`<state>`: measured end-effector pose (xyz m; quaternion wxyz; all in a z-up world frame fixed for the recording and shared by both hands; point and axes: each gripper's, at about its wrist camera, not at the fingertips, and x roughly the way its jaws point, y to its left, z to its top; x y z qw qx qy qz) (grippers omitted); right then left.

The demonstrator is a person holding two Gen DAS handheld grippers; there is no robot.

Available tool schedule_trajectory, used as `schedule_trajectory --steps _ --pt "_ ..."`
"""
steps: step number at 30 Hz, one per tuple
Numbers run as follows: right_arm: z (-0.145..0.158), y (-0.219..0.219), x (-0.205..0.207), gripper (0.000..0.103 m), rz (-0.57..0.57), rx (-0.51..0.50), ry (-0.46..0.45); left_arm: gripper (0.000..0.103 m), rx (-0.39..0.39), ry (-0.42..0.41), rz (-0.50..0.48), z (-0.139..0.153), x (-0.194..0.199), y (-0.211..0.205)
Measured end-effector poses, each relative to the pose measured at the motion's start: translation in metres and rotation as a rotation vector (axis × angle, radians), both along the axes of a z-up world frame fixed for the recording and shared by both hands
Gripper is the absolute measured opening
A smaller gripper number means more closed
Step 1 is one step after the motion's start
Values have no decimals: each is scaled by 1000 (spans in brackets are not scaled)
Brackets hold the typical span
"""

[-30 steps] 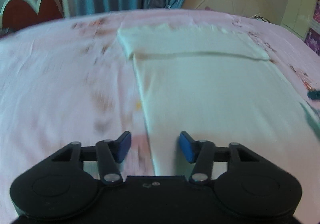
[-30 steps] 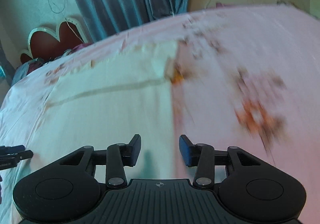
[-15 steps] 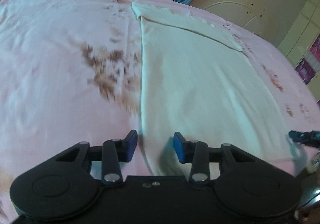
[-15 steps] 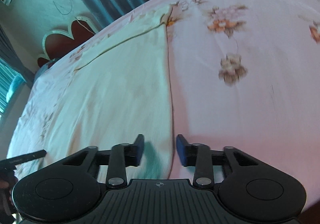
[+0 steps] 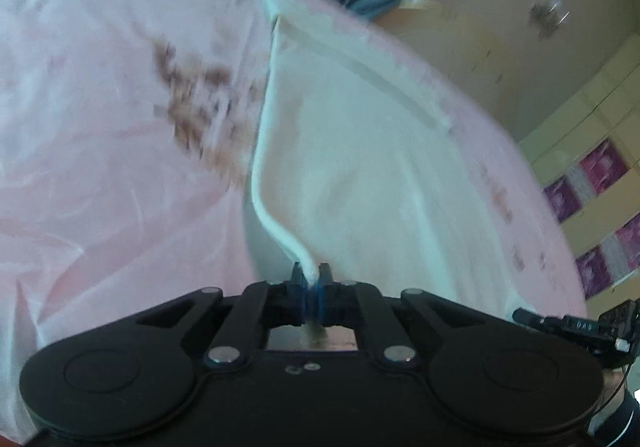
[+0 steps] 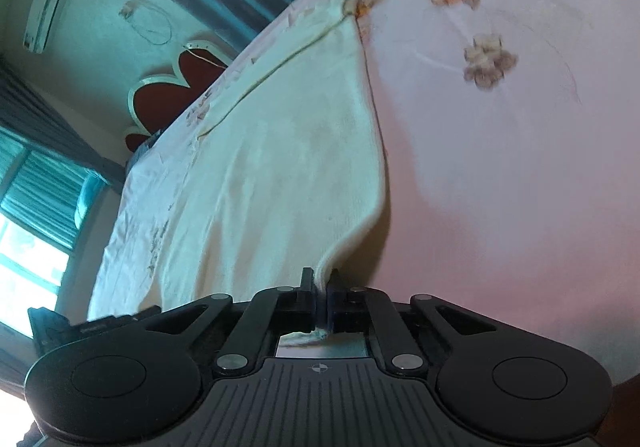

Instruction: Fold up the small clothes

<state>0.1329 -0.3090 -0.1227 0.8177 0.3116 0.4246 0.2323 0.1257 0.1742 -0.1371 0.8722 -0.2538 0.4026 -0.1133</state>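
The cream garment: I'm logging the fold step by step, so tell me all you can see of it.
The cream garment is a soft, plain, knit-looking cloth, spread mostly flat on the pink floral bedsheet. A folded band runs across its far end. Its side edges have a thick rolled hem. The left gripper is shut on the near left corner, and the right gripper is shut on the near right corner; both corners are lifted slightly, with the hem curving up into the jaws. Faint yellowish marks show on the fabric.

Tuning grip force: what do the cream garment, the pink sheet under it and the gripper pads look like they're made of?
Cream garment: soft matte knit, probably cotton; the pinched edge curls in a thick roll. Pink sheet: thin smooth woven fabric with a slight sheen, fine creases and a floral print. Blue pads of the left gripper and right gripper: likely rubber or soft plastic, matte; too little shows to be sure.
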Motion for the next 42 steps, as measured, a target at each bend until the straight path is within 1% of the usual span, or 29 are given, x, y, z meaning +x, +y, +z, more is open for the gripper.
schedule_trajectory --steps 1,2,4,5,6,7,9,13,16,18,22,25,27,30,35,39,42 --pt "5 -4 -4 3 -6 13 -30 5 -3 -32 14 5 -7 2" --pt "6 -7 -6 3 -13 2 -35 4 21 -23 26 4 -9 3" --pt "-9 -5 -3 3 -1 -62 23 4 73 42 27 -10 -7 5" --pt "-15 -5 -1 3 -2 -52 43 4 50 50 38 -15 -8 8" --pt "-16 -6 -2 3 -14 -30 43 4 29 47 52 -15 -7 10" --pt "-13 -6 -2 3 -24 -13 29 4 26 41 58 -12 -6 10" --pt "-3 -6 -2 3 -35 3 -12 4 26 16 62 -6 -5 10" --pt "25 -2 7 3 -37 -17 -97 4 12 -38 86 13 4 8" --pt "48 1 21 3 -38 -34 -150 4 -14 -99 114 31 13 11" --pt "65 5 38 3 -41 -48 -190 4 -26 -140 122 46 21 13" --pt "97 14 86 3 -59 -76 -249 4 -15 -206 125 71 69 13" --pt "110 23 136 3 -94 -81 -264 4 -7 -234 130 80 116 16" --pt "111 27 172 3 -112 -87 -262 4 -8 -235 125 81 152 18" --pt "104 33 230 3 -145 -89 -232 4 1 -228 110 77 210 20" --pt "79 40 316 3 -189 -89 -168 4 14 -195 88 61 291 26" --pt "57 45 361 3 -189 -109 -123 4 27 -128 75 37 345 30" --pt "40 51 391 3 -184 -125 -84 4 39 -91 59 23 373 33"
